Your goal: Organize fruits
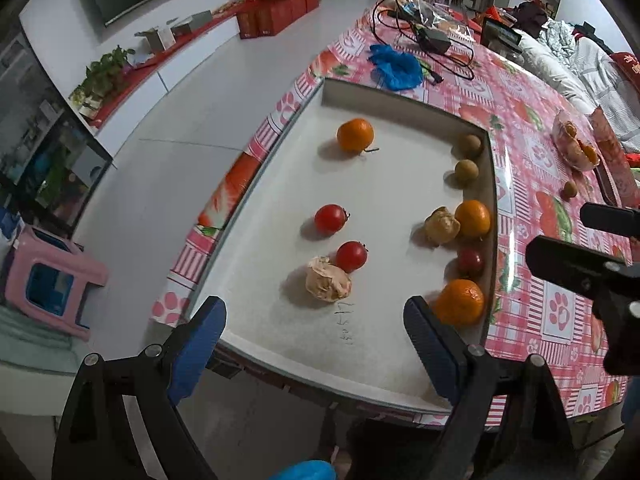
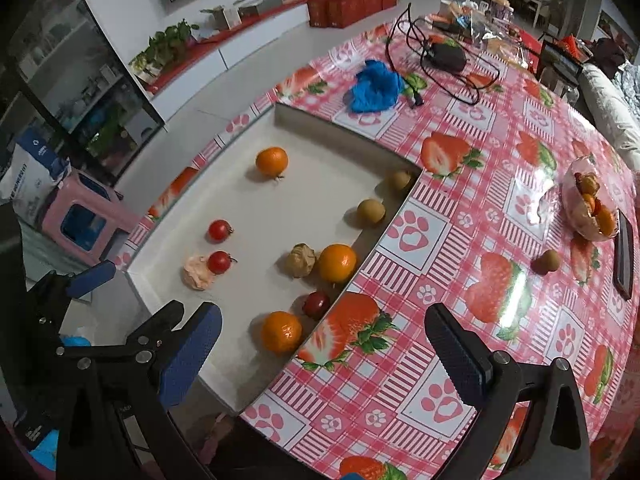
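Note:
A shallow white tray point(image 1: 372, 344) point(image 2: 240, 384) lies on the table. In it are three oranges point(image 1: 355, 135) point(image 1: 472, 218) point(image 1: 460, 301), three red tomatoes point(image 1: 329, 219) point(image 1: 351, 256) point(image 1: 470, 261), two brown round fruits point(image 1: 467, 171) point(image 1: 469, 145) and two crumpled husked fruits point(image 1: 328, 285) point(image 1: 441, 225). One more brown fruit point(image 2: 547, 261) lies on the tablecloth outside the tray. My left gripper point(image 1: 316, 348) is open and empty over the tray's near edge. My right gripper point(image 2: 320, 356) is open and empty above the tray's near right corner.
A clear bag of fruit point(image 2: 592, 210) and a dark phone point(image 2: 624, 258) lie at the table's right. A blue glove point(image 2: 374, 86) and a black adapter with cables point(image 2: 448, 56) lie beyond the tray. A pink stool point(image 1: 52, 280) stands on the floor at left.

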Available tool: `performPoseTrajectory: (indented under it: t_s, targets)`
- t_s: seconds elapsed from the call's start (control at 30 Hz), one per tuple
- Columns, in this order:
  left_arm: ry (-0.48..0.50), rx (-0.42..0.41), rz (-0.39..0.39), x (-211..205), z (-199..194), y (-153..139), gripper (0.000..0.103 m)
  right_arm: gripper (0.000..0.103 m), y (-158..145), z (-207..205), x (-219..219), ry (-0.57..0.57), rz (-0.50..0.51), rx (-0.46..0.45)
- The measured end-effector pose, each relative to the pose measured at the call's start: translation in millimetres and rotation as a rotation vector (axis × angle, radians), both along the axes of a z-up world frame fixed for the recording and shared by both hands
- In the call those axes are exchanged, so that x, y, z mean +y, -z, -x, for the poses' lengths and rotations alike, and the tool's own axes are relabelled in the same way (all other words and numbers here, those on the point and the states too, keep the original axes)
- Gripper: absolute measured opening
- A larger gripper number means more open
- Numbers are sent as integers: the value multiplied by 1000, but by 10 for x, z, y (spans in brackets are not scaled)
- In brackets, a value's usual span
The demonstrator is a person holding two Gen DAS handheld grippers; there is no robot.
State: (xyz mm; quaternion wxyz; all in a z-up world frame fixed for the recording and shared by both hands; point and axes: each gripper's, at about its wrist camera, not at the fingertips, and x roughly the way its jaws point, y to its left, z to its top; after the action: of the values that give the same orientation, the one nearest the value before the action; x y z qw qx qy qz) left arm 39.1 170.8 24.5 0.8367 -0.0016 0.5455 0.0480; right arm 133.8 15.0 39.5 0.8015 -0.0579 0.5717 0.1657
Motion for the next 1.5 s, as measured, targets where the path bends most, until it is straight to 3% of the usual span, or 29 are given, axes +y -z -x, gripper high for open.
performPoseTrajectory:
  t_s: [0.47,0.73,1.5]
  targets:
    - [-11,52,14,127,-130,229,92,102,280,-148,191,-37,71,25]
    - [2,41,9,125,-137,261,92,102,279,-158,285,-71,142,-42]
    - [20,12,-21,35,-143,263,92,102,274,-139,322,-94,188,-87]
